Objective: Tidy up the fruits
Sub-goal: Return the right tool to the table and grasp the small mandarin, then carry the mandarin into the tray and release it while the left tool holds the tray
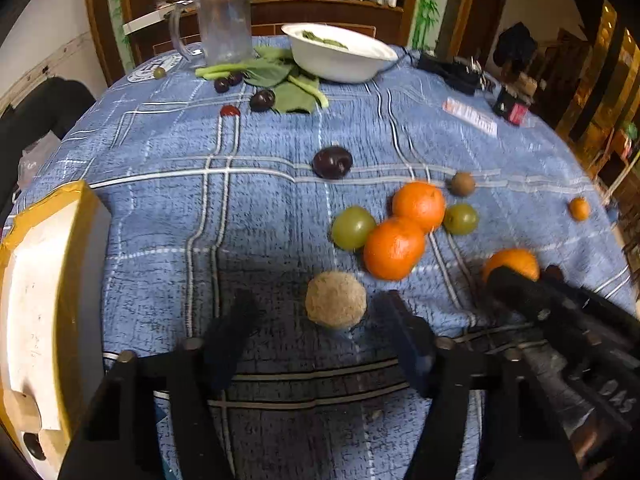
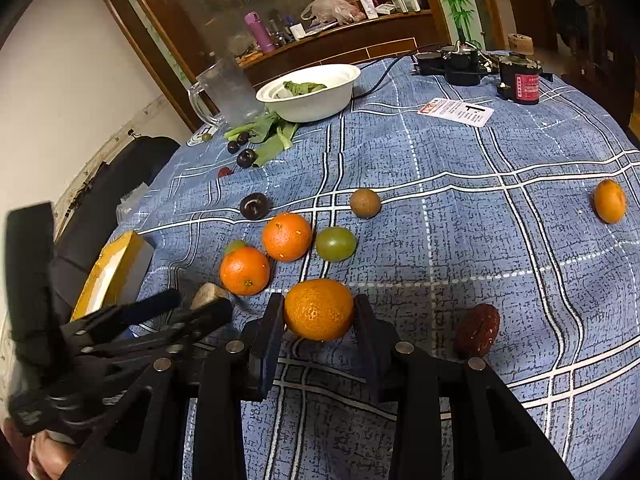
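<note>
Orange tangerines (image 2: pixel 245 271) crowded just behind a glossy, dimpled kumquat (image 2: pixel 319 309), which the right gripper (image 2: pixel 319 320) clasped; left gripper (image 1: pixel 320 322) gaped around a rough tan ball (image 1: pixel 336 299)

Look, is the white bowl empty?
No, the white bowl has green leaves lying inside it.

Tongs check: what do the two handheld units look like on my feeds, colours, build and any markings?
Both tongs are matte black. The left tongs have two flat dark pads on angular black arms with round silver pivot pins. The right tongs match: flat dark pads, black linkages, silver pins. In the left wrist view, the right unit's body shows faint raised lettering, too blurred to read. No cables or sleeves are visible.
</note>
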A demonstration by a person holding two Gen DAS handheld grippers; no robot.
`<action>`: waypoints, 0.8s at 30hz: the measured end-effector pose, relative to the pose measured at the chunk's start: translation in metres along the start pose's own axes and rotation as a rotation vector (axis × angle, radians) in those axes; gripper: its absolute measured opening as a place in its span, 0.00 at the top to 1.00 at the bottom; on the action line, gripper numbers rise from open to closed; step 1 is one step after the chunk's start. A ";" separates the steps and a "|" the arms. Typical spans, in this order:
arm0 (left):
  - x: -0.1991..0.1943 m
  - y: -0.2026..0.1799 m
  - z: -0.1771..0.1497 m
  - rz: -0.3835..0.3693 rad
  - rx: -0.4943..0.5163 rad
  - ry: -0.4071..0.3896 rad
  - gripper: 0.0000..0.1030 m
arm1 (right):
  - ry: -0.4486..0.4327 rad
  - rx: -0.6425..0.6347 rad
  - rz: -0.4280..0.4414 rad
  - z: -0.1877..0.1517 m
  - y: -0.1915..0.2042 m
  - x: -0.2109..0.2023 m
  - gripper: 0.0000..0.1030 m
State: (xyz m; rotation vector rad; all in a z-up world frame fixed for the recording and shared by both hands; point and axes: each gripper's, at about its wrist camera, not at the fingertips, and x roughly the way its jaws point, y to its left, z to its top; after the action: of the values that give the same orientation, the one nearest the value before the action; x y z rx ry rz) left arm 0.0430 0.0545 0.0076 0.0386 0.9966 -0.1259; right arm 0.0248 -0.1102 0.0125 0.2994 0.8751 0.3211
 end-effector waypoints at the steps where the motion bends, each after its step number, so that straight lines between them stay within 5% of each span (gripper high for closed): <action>1: -0.001 -0.003 -0.002 0.021 0.028 -0.014 0.49 | -0.002 -0.006 0.000 0.000 0.001 0.000 0.64; 4: -0.005 -0.012 -0.004 0.020 0.070 -0.027 0.71 | -0.005 -0.028 -0.005 -0.001 0.005 0.001 0.64; 17: -0.092 0.041 -0.031 -0.075 -0.096 -0.138 0.71 | -0.042 -0.062 -0.024 -0.005 0.015 -0.005 0.64; 24: -0.119 0.123 -0.062 0.016 -0.267 -0.148 0.71 | -0.034 -0.151 0.050 -0.022 0.069 -0.024 0.64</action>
State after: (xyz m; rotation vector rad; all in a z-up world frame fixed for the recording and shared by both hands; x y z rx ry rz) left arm -0.0569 0.1930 0.0705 -0.2048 0.8580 0.0197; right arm -0.0174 -0.0535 0.0423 0.1860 0.8056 0.4250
